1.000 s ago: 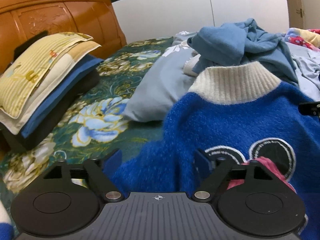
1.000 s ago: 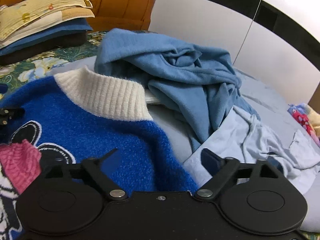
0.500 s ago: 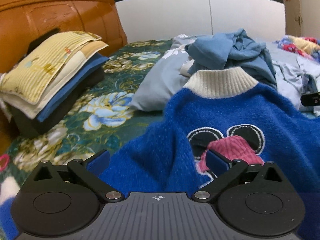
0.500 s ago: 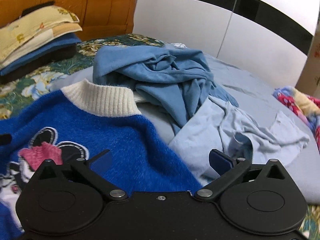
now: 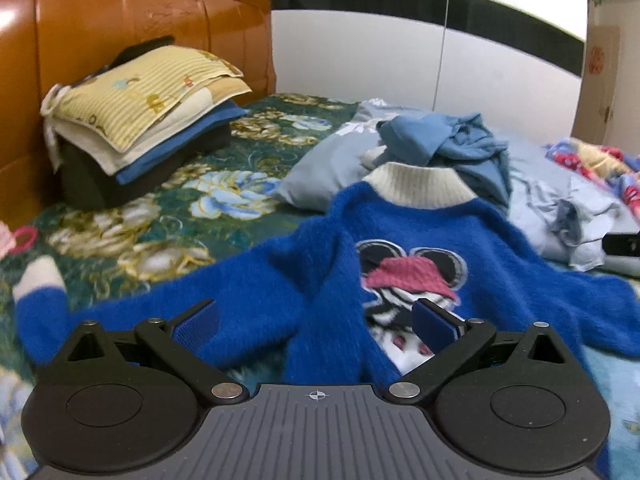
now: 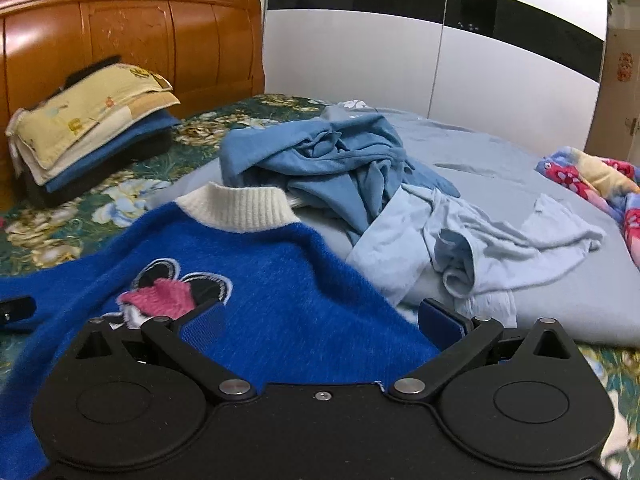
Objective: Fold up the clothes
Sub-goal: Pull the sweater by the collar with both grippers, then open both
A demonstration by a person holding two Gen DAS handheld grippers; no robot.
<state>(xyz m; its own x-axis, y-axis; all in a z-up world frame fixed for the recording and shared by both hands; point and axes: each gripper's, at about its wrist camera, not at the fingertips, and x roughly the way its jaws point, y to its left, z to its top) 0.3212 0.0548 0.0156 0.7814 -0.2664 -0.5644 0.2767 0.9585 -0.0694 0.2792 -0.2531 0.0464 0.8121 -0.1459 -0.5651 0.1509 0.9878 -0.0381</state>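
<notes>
A fuzzy blue sweater (image 5: 404, 236) with a white ribbed collar and a cartoon mouse patch lies spread face up on the bed, its left sleeve (image 5: 168, 300) stretched out to a white cuff. My left gripper (image 5: 316, 326) hovers above its lower left part, open, nothing between the fingers. In the right wrist view the same sweater (image 6: 280, 280) fills the lower left. My right gripper (image 6: 320, 326) hangs over its right edge, open and empty. The tip of the other gripper shows at each view's side edge.
A stack of folded clothes (image 5: 148, 120) sits by the wooden headboard (image 5: 120, 24). Behind the sweater lie a crumpled blue garment (image 6: 328, 164), a pale blue one (image 6: 472, 240) and a grey pillow (image 5: 332, 168). A colourful blanket (image 6: 592, 180) is far right. White wardrobe doors stand behind.
Both grippers have pulled back and risen from the sweater, so more of it and the bed shows. The left jaws spread wider. The sweater now lies flat with its sleeve stretched out.
</notes>
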